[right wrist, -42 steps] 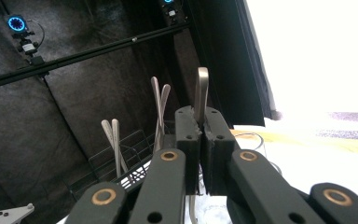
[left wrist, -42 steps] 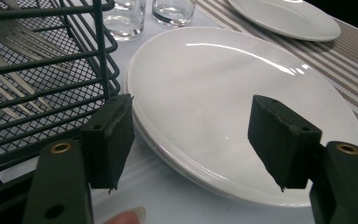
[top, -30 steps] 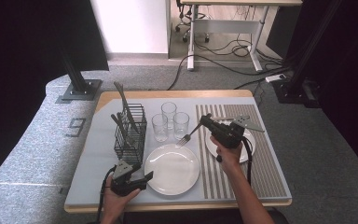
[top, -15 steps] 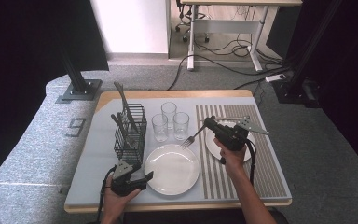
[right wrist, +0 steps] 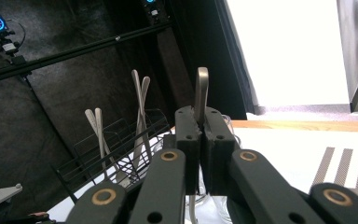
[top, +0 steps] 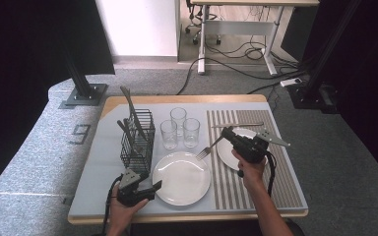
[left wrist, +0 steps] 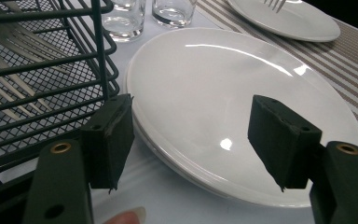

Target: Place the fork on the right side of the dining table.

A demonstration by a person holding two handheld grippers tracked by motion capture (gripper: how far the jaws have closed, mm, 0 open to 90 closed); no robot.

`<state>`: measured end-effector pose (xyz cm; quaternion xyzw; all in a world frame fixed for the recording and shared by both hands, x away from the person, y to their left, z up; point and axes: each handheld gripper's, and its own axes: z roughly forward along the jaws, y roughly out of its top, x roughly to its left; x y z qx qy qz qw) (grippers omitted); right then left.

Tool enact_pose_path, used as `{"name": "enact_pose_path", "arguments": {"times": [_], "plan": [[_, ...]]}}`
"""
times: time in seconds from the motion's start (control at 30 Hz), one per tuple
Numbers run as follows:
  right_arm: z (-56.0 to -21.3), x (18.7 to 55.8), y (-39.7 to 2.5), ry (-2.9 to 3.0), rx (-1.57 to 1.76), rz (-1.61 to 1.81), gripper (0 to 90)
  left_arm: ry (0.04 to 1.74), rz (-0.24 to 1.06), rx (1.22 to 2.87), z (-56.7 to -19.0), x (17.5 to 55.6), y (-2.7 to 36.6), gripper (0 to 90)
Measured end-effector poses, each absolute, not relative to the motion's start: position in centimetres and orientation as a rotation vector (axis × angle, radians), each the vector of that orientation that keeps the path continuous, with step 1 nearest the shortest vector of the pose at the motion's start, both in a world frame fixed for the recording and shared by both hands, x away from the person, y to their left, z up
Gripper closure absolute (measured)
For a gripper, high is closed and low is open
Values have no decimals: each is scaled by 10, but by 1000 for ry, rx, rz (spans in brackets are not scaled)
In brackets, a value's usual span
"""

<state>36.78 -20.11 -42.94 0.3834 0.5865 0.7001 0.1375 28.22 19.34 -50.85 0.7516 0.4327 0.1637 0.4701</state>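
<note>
While table [top: 108, 196] sits on grey carpet [top: 29, 162] | right gripper [top: 225, 132] clamps fork [top: 207, 149] | left gripper [top: 153, 189] agape, empty

White plate [top: 182, 177], brown-striped placemat [top: 280, 177], black wire basket [top: 137, 145].

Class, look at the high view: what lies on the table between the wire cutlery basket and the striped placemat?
In the high view, three empty glasses stand between the wire basket and the striped placemat; nearer the person, the large white plate lies in that stretch too.
</note>
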Motion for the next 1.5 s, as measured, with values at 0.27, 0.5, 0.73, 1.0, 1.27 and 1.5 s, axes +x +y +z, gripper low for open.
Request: {"name": "enact_pose_path", "arguments": {"times": [0.27, 0.5, 0.73, 1.0, 1.27, 1.5], "plan": [[-432, 364, -207, 1699, 1118, 2016, 869, 1061, 401, 1843, -509, 282, 193, 315], [-436, 360, -210, 1690, 1127, 2022, 868, 1061, 401, 1843, -509, 282, 193, 316], [-440, 355, -216, 1689, 1140, 2013, 869, 1063, 399, 1843, -509, 282, 193, 315], [-444, 349, -225, 1679, 1157, 2004, 868, 1063, 401, 1841, -509, 282, 193, 315], [-449, 346, -232, 1668, 1180, 2004, 868, 1067, 400, 1839, -509, 282, 193, 315], [-453, 344, -237, 1649, 1197, 2004, 868, 1067, 402, 1838, -509, 283, 194, 315]]}}
